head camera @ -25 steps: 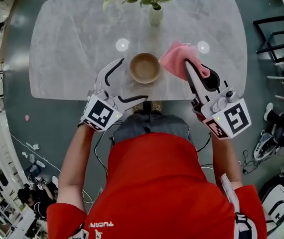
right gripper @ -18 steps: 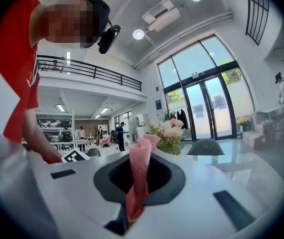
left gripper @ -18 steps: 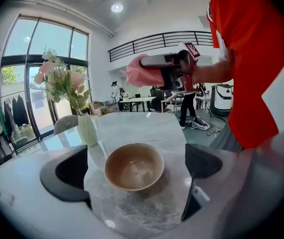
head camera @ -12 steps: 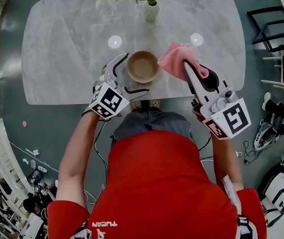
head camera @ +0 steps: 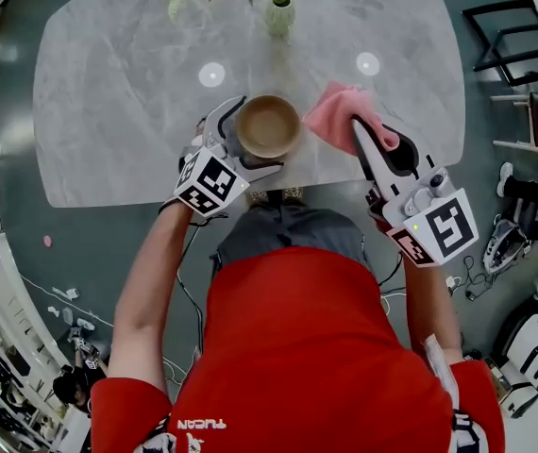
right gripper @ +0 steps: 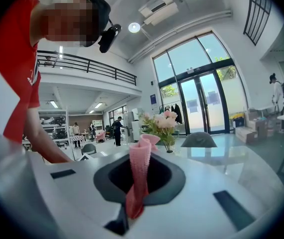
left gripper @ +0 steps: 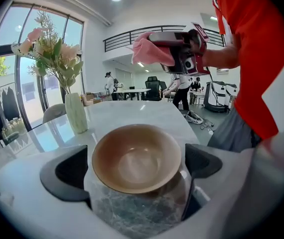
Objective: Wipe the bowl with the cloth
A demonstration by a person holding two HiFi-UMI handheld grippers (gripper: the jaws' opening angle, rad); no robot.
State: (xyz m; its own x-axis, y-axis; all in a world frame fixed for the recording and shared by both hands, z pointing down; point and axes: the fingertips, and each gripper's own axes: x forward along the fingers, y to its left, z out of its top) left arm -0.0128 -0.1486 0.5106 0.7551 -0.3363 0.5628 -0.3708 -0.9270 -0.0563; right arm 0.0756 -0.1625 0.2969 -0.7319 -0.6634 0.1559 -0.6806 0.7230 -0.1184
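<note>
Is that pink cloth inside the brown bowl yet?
No, the pink cloth hangs pinched in the right gripper, clear of the empty round brown bowl.

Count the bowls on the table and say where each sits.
1. The round tan bowl sits on the grey marble table, between the open jaws of the left gripper. No others visible.

The left gripper (head camera: 258,135) has moved in from the left of the round tan bowl (head camera: 271,123); its widened jaws now flank it.
</note>
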